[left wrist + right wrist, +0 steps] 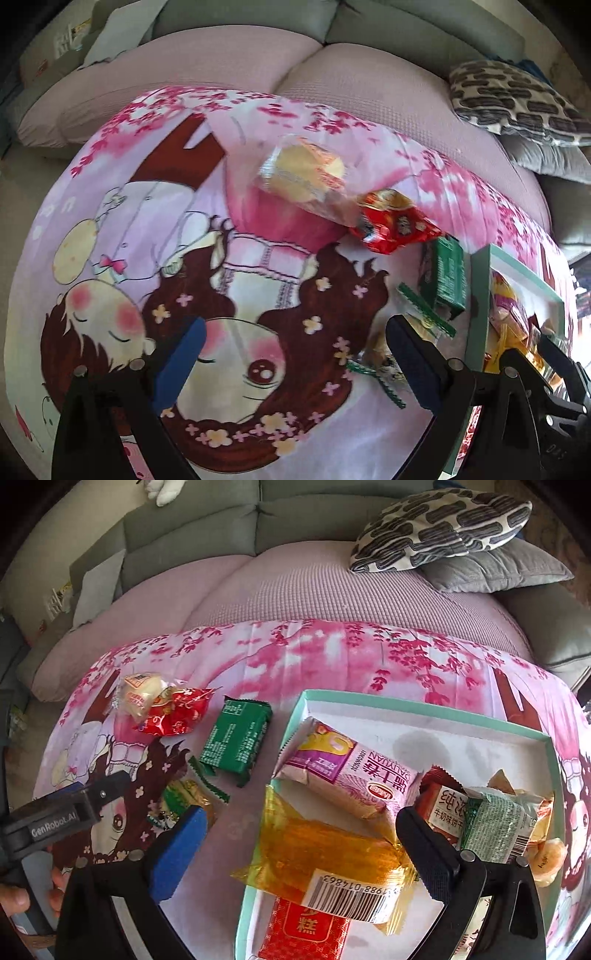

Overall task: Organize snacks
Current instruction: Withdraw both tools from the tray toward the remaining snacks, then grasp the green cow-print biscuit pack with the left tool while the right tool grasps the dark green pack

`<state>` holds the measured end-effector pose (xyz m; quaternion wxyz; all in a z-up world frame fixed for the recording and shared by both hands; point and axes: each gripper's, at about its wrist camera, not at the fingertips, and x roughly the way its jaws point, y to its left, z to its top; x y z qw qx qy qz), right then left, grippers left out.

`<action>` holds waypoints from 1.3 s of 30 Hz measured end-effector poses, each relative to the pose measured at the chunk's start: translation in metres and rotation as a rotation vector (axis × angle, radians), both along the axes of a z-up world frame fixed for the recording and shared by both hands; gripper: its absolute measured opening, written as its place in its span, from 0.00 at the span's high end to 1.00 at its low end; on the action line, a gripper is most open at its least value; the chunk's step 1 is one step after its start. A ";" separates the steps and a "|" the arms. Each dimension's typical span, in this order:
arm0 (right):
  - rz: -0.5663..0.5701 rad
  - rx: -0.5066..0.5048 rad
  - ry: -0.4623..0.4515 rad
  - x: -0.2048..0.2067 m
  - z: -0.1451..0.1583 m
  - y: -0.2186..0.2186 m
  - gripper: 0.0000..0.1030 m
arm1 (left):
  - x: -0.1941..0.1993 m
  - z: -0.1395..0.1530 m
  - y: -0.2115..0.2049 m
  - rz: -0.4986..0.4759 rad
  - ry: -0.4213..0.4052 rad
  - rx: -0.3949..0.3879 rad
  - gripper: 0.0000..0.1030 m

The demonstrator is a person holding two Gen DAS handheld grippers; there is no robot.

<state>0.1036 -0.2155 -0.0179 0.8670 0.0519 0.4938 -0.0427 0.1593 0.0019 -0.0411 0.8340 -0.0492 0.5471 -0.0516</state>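
Pink cartoon-print cloth [332, 657] spread over a mauve sofa seat, bearing a shallow mint-green cardboard box [417, 712] as landmark. Inside the box: a purple-and-white wrapped cake roll [347, 771], a translucent amber wrapped snack with a barcode label [325, 864] overlapping the near-left rim, a red patterned packet [306, 934] at the near edge, a red-and-white biscuit packet [443, 808], a pale green crumpled packet [495, 823] and a small round bun [550, 856] at the right side. Left of the box, on the cloth: a dark green foil packet [236, 738], a clear green-edged snack bag [184, 797] nearer, and farther left a shiny red wrapper [173, 712] touching a clear-wrapped yellow cake [142, 694].

Right gripper [299, 853] above the box's near-left corner, fingers wide apart, nothing clamped. Left gripper [295, 365] left of the box over the cloth, fingers likewise spread and empty, right finger just beside the green-edged bag.
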 end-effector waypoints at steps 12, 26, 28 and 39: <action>-0.044 0.018 0.002 -0.005 0.003 -0.015 0.00 | -0.002 -0.018 -0.052 -0.202 0.070 -0.066 0.05; -0.001 0.037 -0.016 0.001 0.008 -0.006 0.00 | 0.015 -0.031 -0.038 -0.064 0.061 0.080 0.05; 0.020 0.037 -0.025 0.006 0.009 0.000 0.00 | 0.018 -0.033 -0.032 -0.038 0.068 0.086 0.05; 0.175 -0.021 -0.055 0.052 0.003 0.047 0.29 | 0.019 -0.036 -0.017 0.027 0.081 0.064 0.14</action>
